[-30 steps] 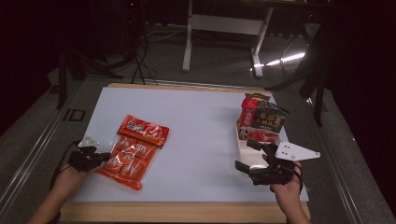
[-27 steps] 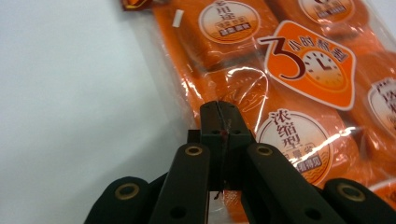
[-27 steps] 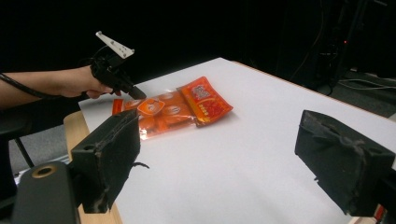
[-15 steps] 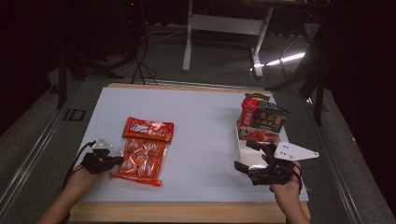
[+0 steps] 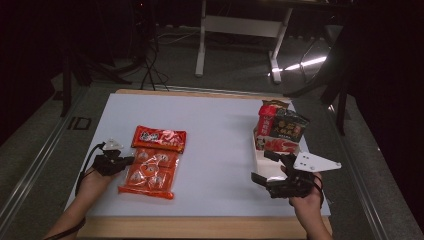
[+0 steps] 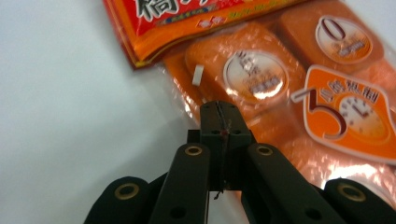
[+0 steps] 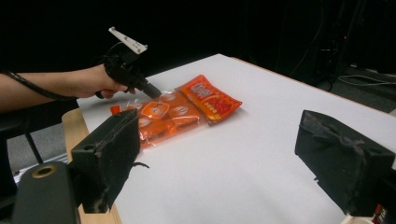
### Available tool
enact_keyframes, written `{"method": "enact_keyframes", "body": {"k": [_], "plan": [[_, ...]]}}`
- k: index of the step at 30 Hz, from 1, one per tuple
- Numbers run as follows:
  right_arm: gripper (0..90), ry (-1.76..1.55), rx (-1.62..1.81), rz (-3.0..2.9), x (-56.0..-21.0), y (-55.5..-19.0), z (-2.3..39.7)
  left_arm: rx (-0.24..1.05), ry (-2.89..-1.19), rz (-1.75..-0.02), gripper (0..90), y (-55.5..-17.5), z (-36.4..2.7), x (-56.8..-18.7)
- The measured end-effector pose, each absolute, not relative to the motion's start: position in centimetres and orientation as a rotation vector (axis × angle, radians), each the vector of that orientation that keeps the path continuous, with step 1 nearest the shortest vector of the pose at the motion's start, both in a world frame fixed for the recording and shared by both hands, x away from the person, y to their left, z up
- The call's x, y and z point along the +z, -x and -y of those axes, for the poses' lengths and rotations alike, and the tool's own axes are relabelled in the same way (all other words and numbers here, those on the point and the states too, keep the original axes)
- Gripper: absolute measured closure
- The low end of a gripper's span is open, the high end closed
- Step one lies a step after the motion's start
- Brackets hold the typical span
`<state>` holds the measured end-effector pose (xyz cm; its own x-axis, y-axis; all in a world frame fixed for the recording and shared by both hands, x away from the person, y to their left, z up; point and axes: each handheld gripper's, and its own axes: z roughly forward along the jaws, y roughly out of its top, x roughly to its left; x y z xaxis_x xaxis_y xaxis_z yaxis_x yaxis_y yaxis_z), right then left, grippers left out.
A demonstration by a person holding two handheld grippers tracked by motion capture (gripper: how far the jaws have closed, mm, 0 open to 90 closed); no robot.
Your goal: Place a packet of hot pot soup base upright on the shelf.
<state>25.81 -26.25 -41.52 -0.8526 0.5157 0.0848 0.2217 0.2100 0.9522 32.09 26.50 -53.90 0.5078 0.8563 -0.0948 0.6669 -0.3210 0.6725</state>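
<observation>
Pinching the near edge of the orange snack bag [image 6: 299, 93] between pressed-together jaws, left tool [image 5: 121, 162] at the bag's left side, flat on the white counter [image 5: 220, 130]. Lying straight ahead of that tool's tips, with the red header strip [image 5: 159, 138] at the far end. Looks like a drag or a lift of the bag across the counter, judging by the grip on thin film alone.

Keep the pinch tight and low, close to the counter, since glossy film slips easily from narrow tips. Pull level and slowly, along the bag's length rather than across it, lest the pack swing or fold around the tips. Avoid squeezing the round cakes inside; hold seam or film only.

Right tool [image 5: 276, 173] spread wide and empty, hovering beside the white tray [image 5: 260, 161] with upright snack packs [image 5: 280, 127] beyond it. Leave it parked there, well apart from the bag, ready to steady the tray if the bag goes in.
</observation>
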Motion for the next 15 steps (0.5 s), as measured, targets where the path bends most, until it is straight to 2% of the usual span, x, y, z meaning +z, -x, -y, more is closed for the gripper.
{"method": "enact_keyframes", "body": {"k": [7, 15], "plan": [[14.0, -0.7, 1.697, -2.237, -41.6, -25.9, 26.2, 0.354, -2.12, -1.227, 90.0, -32.4, -25.6, -53.7], [14.0, -0.687, 1.697, -2.247, -41.6, -25.8, 26.0, 0.35, -2.165, -1.153, 90.0, -32.8, -22.4, -53.5]]}}
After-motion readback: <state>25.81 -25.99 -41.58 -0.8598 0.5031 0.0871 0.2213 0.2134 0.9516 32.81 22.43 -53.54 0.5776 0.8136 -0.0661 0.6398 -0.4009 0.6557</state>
